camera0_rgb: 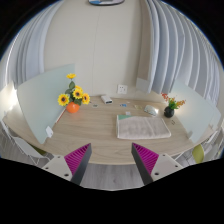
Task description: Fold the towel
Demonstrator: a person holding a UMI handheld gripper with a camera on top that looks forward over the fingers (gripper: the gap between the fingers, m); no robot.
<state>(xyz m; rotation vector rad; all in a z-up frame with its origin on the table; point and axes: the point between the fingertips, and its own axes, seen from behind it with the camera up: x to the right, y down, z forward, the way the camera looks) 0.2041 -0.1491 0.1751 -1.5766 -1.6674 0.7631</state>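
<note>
Spread wide and holding nothing, the fingers (106, 160) hang back from the surface (95, 125), likely lining up an approach. Beyond them the towel (138, 126) lies flat near the far edge, not yet folded. Sunflowers (73, 97) and a small flower pot (170, 105) flank it.

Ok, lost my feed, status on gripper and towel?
Gripper open, empty, above table edge. Towel flat beyond fingers, unfolded. Nothing blocking; sunflower vase off aside.

Single gripper-mounted wide-angle view, looking forward and slightly downward from beyond the table's (100, 128) near edge; towel (137, 127) at one o'clock.
</note>
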